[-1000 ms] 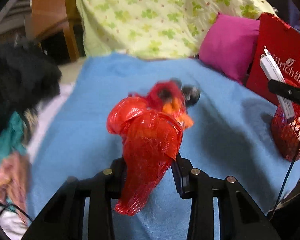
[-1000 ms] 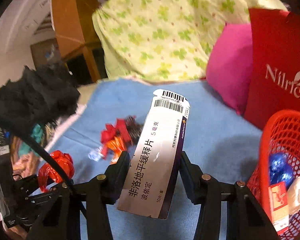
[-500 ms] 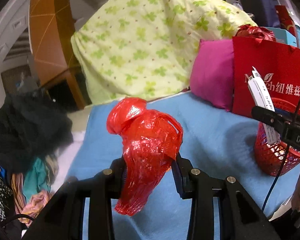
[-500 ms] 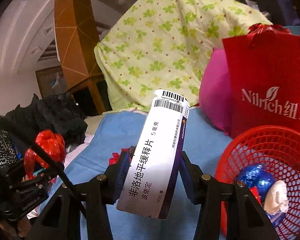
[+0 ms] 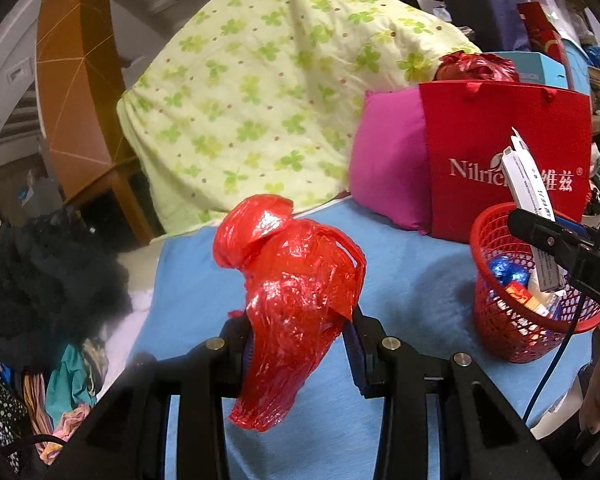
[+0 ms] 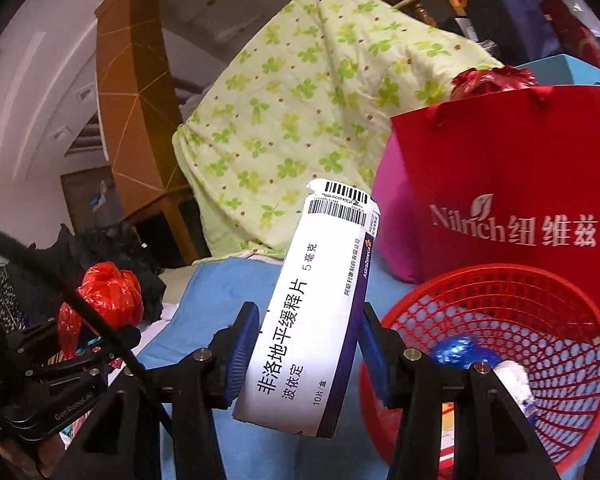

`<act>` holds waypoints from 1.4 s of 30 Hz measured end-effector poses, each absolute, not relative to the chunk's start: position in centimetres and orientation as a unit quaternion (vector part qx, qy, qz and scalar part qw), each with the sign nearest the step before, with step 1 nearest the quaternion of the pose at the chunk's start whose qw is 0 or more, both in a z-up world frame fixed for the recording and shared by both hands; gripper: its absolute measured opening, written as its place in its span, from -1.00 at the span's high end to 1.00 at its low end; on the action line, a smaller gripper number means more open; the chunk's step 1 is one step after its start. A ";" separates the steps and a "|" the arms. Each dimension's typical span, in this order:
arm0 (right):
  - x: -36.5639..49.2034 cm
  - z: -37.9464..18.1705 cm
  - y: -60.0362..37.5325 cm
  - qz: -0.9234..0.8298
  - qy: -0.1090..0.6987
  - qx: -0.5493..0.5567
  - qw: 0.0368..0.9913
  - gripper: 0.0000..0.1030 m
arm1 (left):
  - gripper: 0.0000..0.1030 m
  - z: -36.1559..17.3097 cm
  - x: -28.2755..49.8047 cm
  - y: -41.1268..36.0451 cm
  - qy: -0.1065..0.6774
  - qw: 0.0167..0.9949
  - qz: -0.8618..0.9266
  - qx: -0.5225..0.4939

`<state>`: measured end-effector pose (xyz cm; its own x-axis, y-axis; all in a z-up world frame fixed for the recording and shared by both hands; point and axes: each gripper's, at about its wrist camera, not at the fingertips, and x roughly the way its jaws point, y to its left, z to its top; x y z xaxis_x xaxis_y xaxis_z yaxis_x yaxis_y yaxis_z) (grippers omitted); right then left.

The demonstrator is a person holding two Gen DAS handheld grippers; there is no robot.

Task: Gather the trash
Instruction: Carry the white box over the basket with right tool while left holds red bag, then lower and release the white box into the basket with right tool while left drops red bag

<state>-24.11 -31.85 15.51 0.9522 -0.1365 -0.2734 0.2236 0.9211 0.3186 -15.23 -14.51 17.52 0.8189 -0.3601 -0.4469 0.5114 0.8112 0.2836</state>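
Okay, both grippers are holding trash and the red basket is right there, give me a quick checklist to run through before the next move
1. Right gripper holds the medicine box between its fingers: ok.
2. Left gripper holds the red plastic bag: ok.
3. Medicine box over the red basket: in the left wrist view its lower end hangs above the opening, ok; whether it is centered, cannot tell.
4. Room in the basket: blue foil ball and white wad lie low inside, ok.
5. Red bag positioned for a drop: above the blue blanket, left of the basket, not ok.
6. Basket upright: ok.
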 end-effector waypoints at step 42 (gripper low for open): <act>-30.0 14.1 -40.2 -0.166 0.108 0.251 0.948 -0.03 | 0.23 17.7 -19.4 -24.0 0.167 0.903 -0.305 0.252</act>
